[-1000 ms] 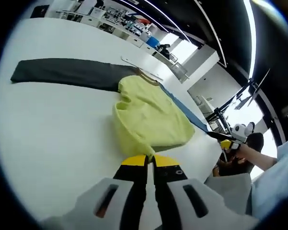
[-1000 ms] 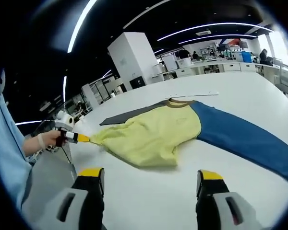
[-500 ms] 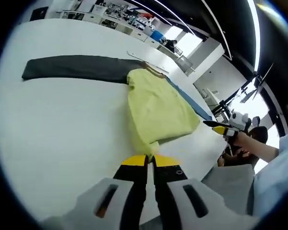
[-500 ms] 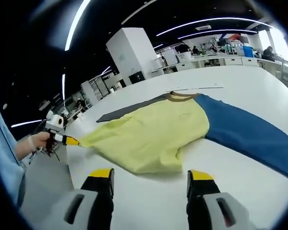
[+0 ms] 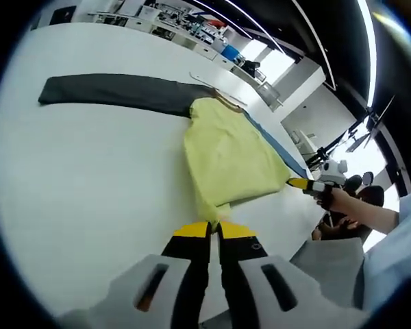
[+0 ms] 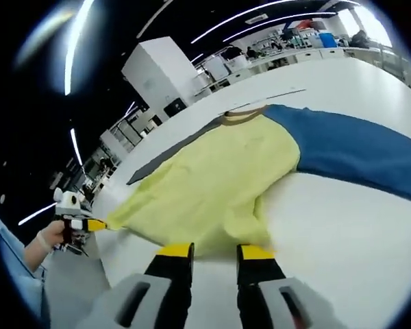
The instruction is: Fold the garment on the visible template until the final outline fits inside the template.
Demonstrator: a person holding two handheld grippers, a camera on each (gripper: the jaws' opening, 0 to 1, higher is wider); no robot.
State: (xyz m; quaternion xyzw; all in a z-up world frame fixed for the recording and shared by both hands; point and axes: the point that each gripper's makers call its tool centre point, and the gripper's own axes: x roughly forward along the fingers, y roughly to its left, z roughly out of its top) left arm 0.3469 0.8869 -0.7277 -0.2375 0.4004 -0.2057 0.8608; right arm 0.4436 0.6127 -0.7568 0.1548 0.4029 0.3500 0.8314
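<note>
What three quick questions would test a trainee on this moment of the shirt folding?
1. True or false: the left hand-held gripper is shut on a corner of the shirt.
2. What colour is the shirt's body? A yellow, B red, C white.
3. In the right gripper view, do the jaws of the right hand-held gripper touch each other?

Key: 1 true. 2 A; the grey sleeve and blue sleeve spread out to either side on the table. 3 no, a gap shows between them at the shirt's edge.
</note>
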